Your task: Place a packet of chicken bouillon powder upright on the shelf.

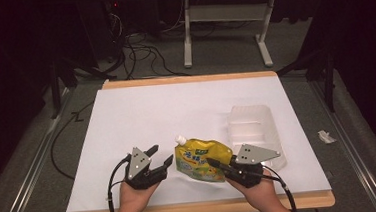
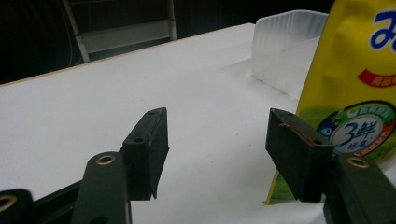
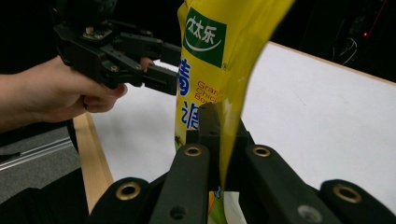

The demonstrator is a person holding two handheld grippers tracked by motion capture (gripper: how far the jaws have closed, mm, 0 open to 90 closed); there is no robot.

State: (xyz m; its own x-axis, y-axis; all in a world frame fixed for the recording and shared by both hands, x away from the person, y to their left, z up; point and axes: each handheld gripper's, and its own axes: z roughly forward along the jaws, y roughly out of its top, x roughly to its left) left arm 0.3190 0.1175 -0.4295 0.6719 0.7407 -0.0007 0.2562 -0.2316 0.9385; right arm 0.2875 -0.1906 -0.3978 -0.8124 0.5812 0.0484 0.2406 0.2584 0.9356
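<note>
A yellow spouted pouch with a white cap and green label sits at the front middle of the white sheet. In the left gripper view the pouch stands up, with its lower corner on the sheet. My right gripper is shut on its right edge; in the right gripper view the jaws pinch the yellow film of the pouch. My left gripper stands open just left of the pouch, its jaws wide apart with only bare sheet between them.
A clear plastic tray lies on the sheet behind and right of the pouch, and the tray also appears in the left gripper view. The white sheet covers a wooden-edged table. Cables and a table frame lie on the floor beyond.
</note>
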